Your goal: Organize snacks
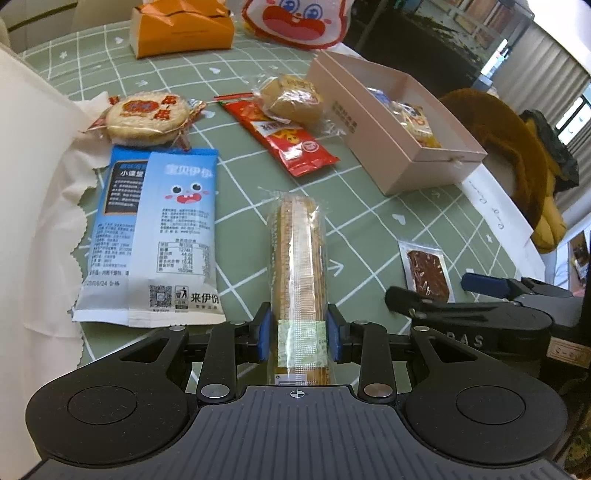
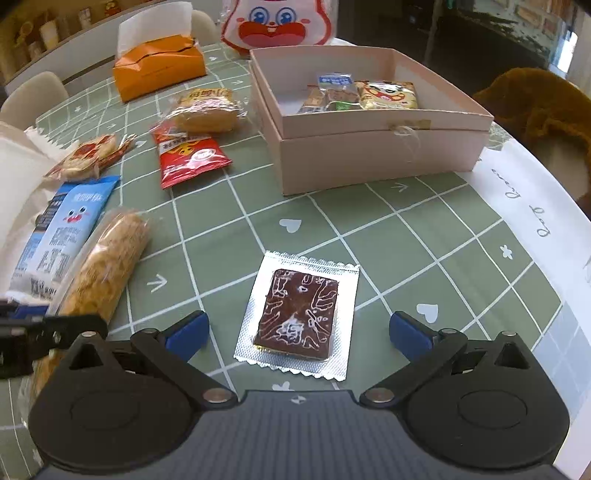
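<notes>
My left gripper (image 1: 298,334) is shut on the near end of a long clear-wrapped cracker stick pack (image 1: 298,258), which lies on the green checked tablecloth; the pack also shows in the right wrist view (image 2: 99,273). My right gripper (image 2: 298,330) is open, its blue pads on either side of a flat silver pouch with a brown slab (image 2: 297,319), apart from it. The pouch also shows in the left wrist view (image 1: 426,271). A pink open box (image 2: 373,147) at the back right holds several snack packs.
On the cloth lie a blue-white packet (image 1: 155,236), a round rice cracker pack (image 1: 146,116), a red sachet (image 1: 291,142) and a wrapped yellow cake (image 1: 291,98). An orange tissue box (image 2: 159,70) and a cartoon bag (image 2: 277,22) stand behind. The table edge runs along the right.
</notes>
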Demonstrator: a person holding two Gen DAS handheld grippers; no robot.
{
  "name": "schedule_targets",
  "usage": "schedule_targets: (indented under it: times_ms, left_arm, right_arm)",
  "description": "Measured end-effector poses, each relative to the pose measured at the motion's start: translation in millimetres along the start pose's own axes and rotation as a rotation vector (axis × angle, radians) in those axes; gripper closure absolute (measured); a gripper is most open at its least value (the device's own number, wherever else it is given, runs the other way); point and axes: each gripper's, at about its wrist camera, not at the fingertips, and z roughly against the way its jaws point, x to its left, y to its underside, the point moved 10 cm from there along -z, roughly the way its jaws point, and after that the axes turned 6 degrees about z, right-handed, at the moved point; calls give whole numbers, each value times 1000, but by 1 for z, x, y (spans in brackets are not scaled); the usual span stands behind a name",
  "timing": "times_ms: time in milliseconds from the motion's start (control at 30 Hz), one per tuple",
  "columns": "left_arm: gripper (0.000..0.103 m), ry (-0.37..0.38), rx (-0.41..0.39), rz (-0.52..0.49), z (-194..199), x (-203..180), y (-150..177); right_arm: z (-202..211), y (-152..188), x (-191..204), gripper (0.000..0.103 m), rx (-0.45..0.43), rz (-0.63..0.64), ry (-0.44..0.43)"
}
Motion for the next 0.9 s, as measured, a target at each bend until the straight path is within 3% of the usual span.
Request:
schedule_targets:
  times_ms: [400,500,600,900]
  left_arm:
    - [67,-2,-13,39,-1,2,-2]
    - [68,0,-15,42,0,2,-1]
    - [68,4,-14,52,0,3,-1]
    - [68,-1,-12,41,0,2,-1]
  right_arm:
    - [-1,0,-13,0,25,-41,20]
    - [0,-3,-11,11,35,-47,27]
    - [7,-4,1,39,36,8,-4]
    - [22,0,26,44,49,60,-66]
